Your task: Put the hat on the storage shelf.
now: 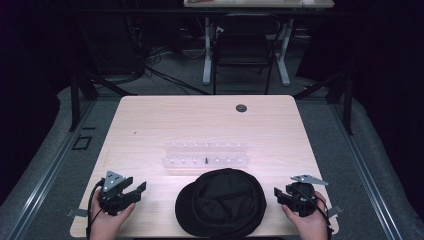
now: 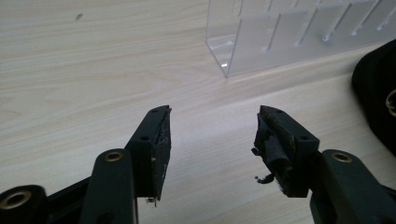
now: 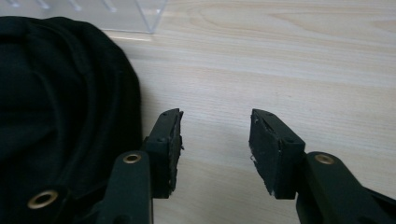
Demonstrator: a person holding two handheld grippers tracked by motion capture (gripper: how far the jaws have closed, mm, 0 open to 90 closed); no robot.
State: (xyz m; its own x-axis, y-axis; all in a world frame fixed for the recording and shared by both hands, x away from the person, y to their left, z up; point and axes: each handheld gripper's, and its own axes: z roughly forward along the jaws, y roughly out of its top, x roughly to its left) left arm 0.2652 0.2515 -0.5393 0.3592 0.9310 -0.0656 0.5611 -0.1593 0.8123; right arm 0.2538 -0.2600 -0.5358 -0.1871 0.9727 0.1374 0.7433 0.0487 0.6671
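Note:
A black cap point(image 1: 222, 202) lies at the near middle of the wooden table point(image 1: 150, 120), its brim toward the left. Just behind it stands a clear acrylic rack point(image 1: 205, 157) with rows of small pegs. My left gripper point(image 1: 136, 189) rests open at the near left, apart from the cap; its own view shows bare wood between the jaws point(image 2: 212, 128), the rack point(image 2: 289, 37) ahead and the cap's edge point(image 2: 373, 102) at the right. My right gripper point(image 1: 278, 194) is open at the near right, its left jaw close beside the cap point(image 3: 60, 112).
A round dark grommet point(image 1: 241, 108) sits near the table's far edge. Beyond the table stand a black chair point(image 1: 243, 50) and white desk legs point(image 1: 207, 50). Bare wood spreads across the table's far half and both sides.

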